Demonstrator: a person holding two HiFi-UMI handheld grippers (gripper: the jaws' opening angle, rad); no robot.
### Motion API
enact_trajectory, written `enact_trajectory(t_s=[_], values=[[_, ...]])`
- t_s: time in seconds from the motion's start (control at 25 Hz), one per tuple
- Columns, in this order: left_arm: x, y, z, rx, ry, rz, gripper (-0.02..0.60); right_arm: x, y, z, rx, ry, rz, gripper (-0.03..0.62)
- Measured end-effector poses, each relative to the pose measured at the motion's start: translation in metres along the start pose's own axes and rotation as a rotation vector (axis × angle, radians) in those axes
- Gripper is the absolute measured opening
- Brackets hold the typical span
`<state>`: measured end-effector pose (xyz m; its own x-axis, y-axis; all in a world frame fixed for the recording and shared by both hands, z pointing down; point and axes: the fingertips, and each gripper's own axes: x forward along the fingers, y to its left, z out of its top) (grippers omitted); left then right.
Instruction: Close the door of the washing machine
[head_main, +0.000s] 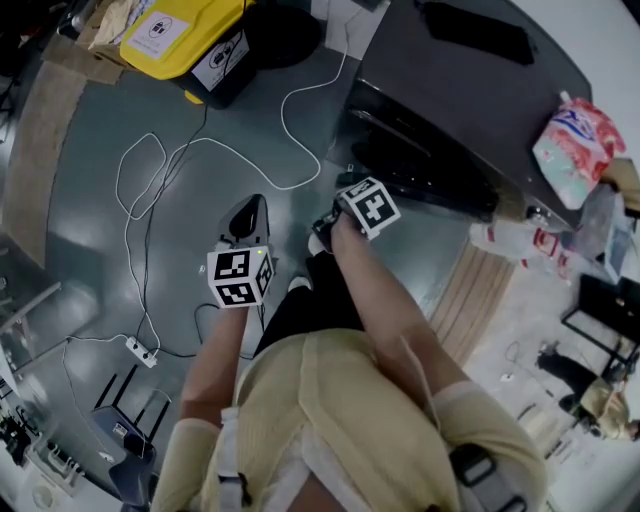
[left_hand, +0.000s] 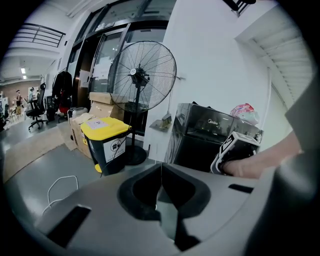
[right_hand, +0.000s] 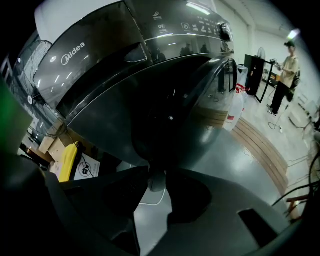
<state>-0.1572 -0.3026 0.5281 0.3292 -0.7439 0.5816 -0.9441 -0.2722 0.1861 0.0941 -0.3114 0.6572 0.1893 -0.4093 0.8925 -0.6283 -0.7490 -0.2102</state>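
Observation:
The dark grey washing machine (head_main: 470, 90) stands at the upper right of the head view; it also shows in the left gripper view (left_hand: 205, 135) and fills the right gripper view (right_hand: 125, 55). Its round dark door (right_hand: 170, 115) bulges toward the right gripper (right_hand: 154, 179), whose jaws stand slightly open right by the door's lower edge; whether they touch it I cannot tell. In the head view the right gripper (head_main: 350, 195) is at the machine's front. The left gripper (head_main: 248, 210) hangs over bare floor left of it, jaws shut and empty (left_hand: 160, 172).
A yellow-lidded bin (head_main: 190, 40) and a pedestal fan (left_hand: 142, 75) stand left of the machine. White cable (head_main: 200, 160) loops across the floor to a power strip (head_main: 140, 350). A pink bag (head_main: 575, 145) lies on the machine, bottles (head_main: 510, 240) beside it. A person (right_hand: 287, 65) stands far off.

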Motion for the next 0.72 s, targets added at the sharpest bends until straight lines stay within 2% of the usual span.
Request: enact_trajectory(t_s=[0.72], values=[[0.017,0.009,0.008,-0.012,0.009,0.038,0.006,0.022,0.035,0.037,-0.088,-0.048,0.066,0.112]])
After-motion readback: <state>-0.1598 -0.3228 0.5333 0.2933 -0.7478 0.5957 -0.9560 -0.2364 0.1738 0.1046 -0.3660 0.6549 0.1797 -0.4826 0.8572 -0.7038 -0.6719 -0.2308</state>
